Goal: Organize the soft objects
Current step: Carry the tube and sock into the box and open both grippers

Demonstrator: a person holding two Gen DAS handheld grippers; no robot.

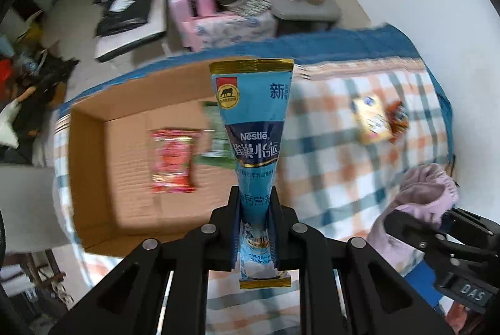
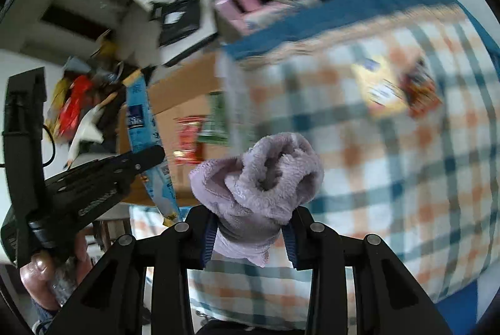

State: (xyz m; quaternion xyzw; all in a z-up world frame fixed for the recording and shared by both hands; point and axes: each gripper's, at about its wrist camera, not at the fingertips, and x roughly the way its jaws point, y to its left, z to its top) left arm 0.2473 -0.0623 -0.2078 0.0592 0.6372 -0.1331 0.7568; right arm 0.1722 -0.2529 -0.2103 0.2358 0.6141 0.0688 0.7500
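Note:
My left gripper point(image 1: 254, 194) is shut on a blue Nestle pouch point(image 1: 253, 119) and holds it upright above the open cardboard box point(image 1: 93, 166). A red packet point(image 1: 173, 160) and a green packet point(image 1: 218, 132) lie in the box. My right gripper point(image 2: 253, 216) is shut on a fluffy lilac sock point(image 2: 265, 175) above the checked bed cover point(image 2: 390, 163). The sock also shows in the left wrist view point(image 1: 418, 197), and the pouch also shows in the right wrist view point(image 2: 147, 135). A yellow packet point(image 1: 372, 119) and a red-orange packet point(image 1: 398, 119) lie on the bed at the right.
The box sits on the bed's left side. Beyond the bed stand a white chair with a black bag point(image 1: 125, 3), a pink box with clothes point(image 1: 218, 7) and a grey chair point(image 1: 300, 0). Clutter lies on the floor at the left point(image 1: 25, 78).

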